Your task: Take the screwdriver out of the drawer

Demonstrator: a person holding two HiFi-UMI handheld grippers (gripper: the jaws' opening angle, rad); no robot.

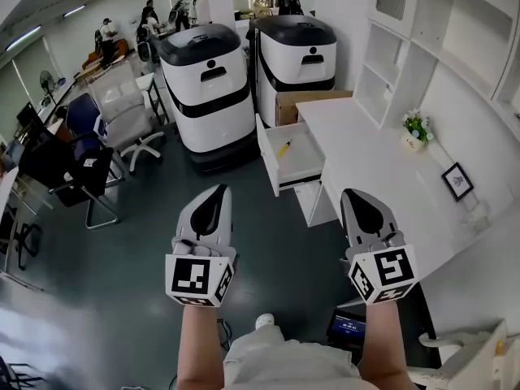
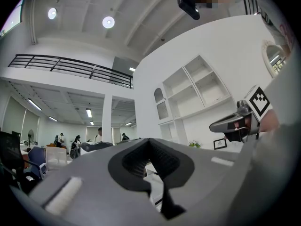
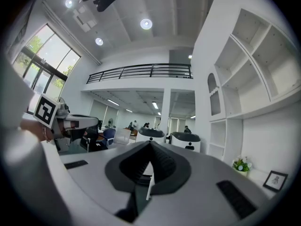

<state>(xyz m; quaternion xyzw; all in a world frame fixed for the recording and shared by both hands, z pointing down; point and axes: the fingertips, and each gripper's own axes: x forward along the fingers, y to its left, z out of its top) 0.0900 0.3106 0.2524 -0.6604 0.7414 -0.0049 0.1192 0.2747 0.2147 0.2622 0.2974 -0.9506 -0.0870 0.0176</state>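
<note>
In the head view a white drawer (image 1: 299, 174) stands pulled out from the white desk (image 1: 382, 177). A yellow-handled screwdriver (image 1: 283, 147) lies inside it. Both grippers are held side by side well short of the drawer, above the dark floor. My left gripper (image 1: 214, 195) has its jaws together with nothing between them; in its own view the left gripper (image 2: 150, 141) shows closed pads. My right gripper (image 1: 358, 197) is likewise shut and empty, and the right gripper (image 3: 150, 144) points level toward the room. The screwdriver shows in neither gripper view.
Two white-and-black machines (image 1: 210, 88) (image 1: 297, 59) stand behind the drawer, with a cardboard box (image 1: 307, 104) beside them. Office chairs (image 1: 122, 124) crowd the left. A potted plant (image 1: 416, 127) and a picture frame (image 1: 457, 181) sit on the desk. Below the drawer another white panel (image 1: 315, 203) juts out.
</note>
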